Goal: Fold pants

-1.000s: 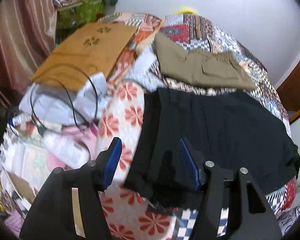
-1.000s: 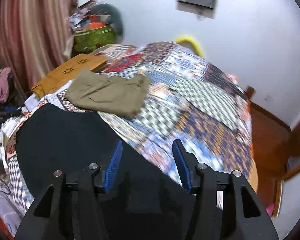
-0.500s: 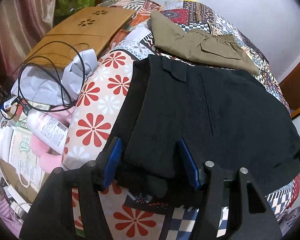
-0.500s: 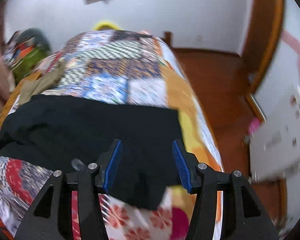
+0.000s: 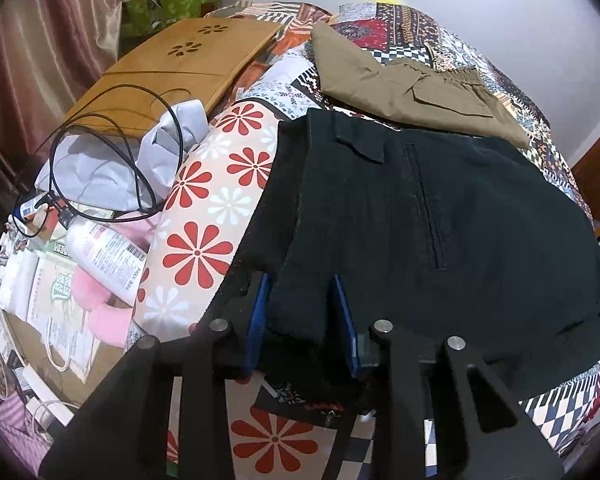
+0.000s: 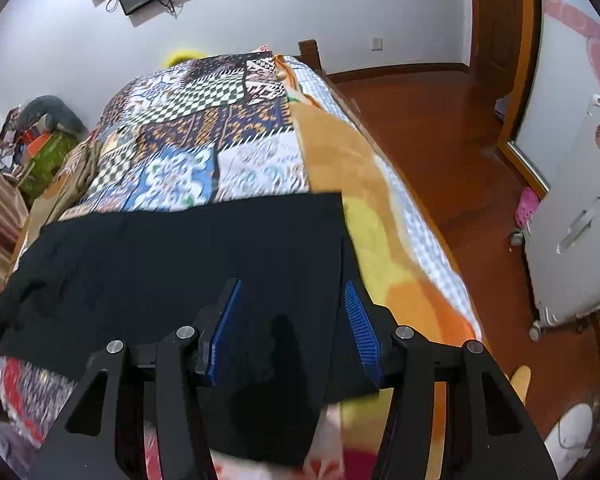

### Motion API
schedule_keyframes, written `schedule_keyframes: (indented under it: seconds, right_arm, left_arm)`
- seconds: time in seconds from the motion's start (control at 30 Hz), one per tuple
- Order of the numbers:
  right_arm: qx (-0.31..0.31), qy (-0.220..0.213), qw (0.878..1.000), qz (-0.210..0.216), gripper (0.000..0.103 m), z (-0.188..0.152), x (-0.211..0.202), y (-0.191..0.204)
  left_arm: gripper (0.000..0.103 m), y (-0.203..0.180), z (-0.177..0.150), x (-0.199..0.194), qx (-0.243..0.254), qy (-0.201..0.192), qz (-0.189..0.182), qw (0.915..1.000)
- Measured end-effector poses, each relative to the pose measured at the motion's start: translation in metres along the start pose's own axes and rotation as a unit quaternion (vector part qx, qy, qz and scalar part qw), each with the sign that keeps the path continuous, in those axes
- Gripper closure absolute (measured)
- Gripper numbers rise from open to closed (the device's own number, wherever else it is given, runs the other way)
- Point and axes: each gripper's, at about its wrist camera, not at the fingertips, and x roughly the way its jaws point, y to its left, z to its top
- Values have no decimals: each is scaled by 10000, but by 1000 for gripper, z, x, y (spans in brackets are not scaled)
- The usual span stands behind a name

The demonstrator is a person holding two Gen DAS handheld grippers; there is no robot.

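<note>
Black pants [image 5: 440,216] lie spread across the patchwork bedspread [image 5: 404,36], partly over a flowered pillow [image 5: 216,208]. My left gripper [image 5: 300,308] has its blue pads closing on a bunched fold at the waistband end of the pants. In the right wrist view the black pants [image 6: 180,256] lie flat across the bed. My right gripper [image 6: 292,320] is open, its fingers standing over the pants' near right corner, with cloth between them but not pinched.
Folded khaki pants [image 5: 412,88] lie beyond the black ones. A wooden lap tray [image 5: 180,64], a black cable [image 5: 112,152], a white bottle [image 5: 104,256] and clutter sit to the left. The bed's right edge drops to a wood floor [image 6: 440,120].
My left gripper has narrowed from open onto the waistband fold. My right gripper swung right, from the middle of the pants to their leg-end corner near the bed's edge.
</note>
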Motion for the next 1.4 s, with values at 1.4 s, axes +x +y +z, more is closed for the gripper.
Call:
schedule_keyframes:
  seconds: [1.4]
  right_arm:
    - [-548,41,9966,-610,61,28,29,7]
  left_arm:
    - [82,-7,0,-2,175,-148,263,9994]
